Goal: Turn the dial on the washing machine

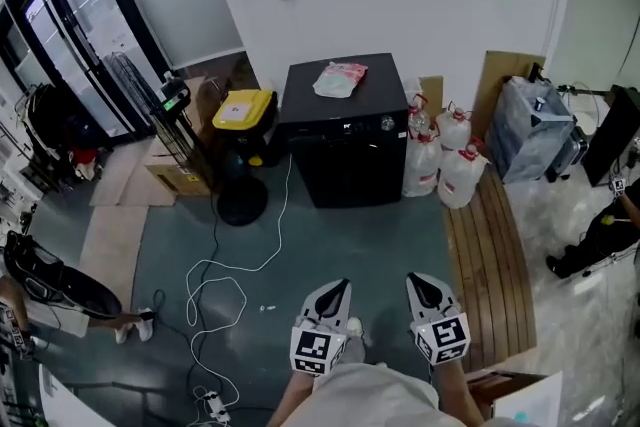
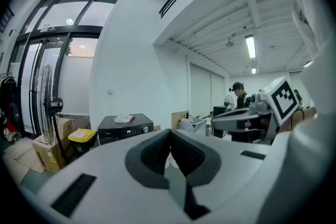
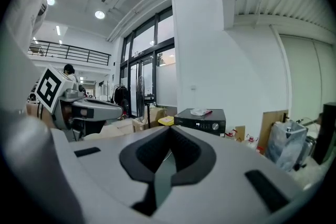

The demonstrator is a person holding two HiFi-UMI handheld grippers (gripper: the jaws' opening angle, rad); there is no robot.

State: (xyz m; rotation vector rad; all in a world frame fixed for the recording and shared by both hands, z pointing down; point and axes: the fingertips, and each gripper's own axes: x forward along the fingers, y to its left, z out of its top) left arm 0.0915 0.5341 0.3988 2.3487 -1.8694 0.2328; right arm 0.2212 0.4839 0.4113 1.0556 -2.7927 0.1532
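Lab-like test hall: glass doors (image 1: 70,35), cardboard boxes (image 1: 165,180), floor cable (image 1: 288,205), freestanding washing machine (image 1: 345,160).

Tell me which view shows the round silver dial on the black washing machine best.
The right gripper view: it faces the front of the black washing machine nearly level, so the round silver dial reads as a distinct disc. The left gripper view shows the dial smaller; the head view, from steeply above, only a pale dot.

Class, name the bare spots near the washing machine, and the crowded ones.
Bare: floor before the washing machine, right of the white cable. Crowded: jugs at its right, yellow bin at its left, a bag on top.
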